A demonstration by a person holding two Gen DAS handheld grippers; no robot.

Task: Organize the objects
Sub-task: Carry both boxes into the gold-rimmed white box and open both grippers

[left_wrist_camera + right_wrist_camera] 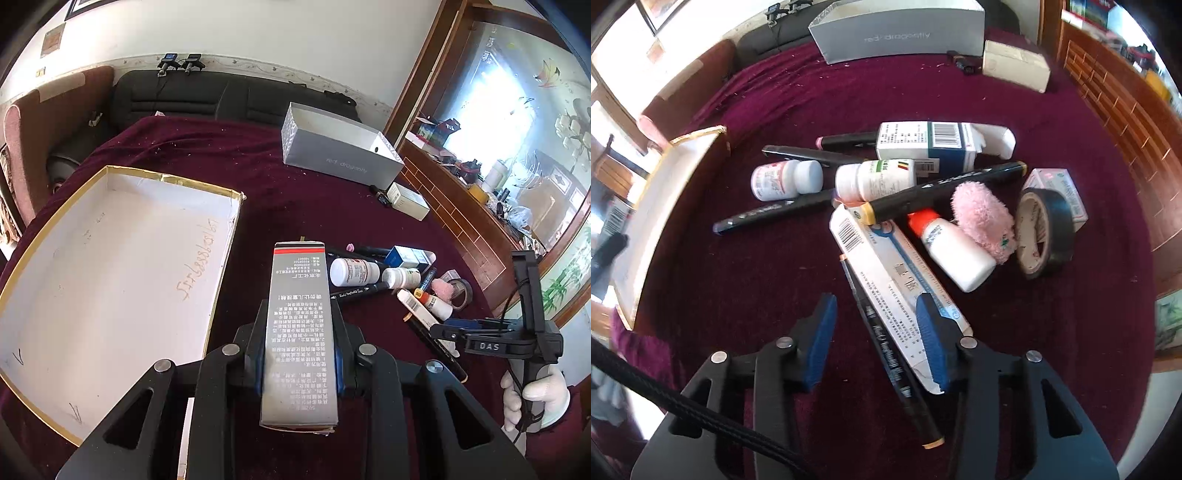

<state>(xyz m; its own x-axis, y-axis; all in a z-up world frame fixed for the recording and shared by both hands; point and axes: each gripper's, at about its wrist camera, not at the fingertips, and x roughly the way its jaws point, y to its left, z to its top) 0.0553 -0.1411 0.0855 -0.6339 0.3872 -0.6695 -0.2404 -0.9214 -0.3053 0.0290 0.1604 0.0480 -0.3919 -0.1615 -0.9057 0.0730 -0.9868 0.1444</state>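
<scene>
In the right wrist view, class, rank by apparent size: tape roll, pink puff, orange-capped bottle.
1. tape roll
2. orange-capped bottle
3. pink puff
The bottle and the tape roll look close in size, so their order is unsure.

Three white bottles (786,180) (875,179) (955,251); four black markers (945,188) (772,214) (809,153) (846,139); one tape roll (1047,230); one pink puff (984,221); one long toothpaste box (886,273); one tray (110,266).

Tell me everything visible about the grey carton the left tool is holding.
The grey carton is a long, slim cardboard box, grey with white Chinese print and a red and black band at its far end. The left tool clamps its sides near the close end, which looks slightly frayed. It points away from the camera, raised over the maroon cloth, just right of the open white tray.
</scene>
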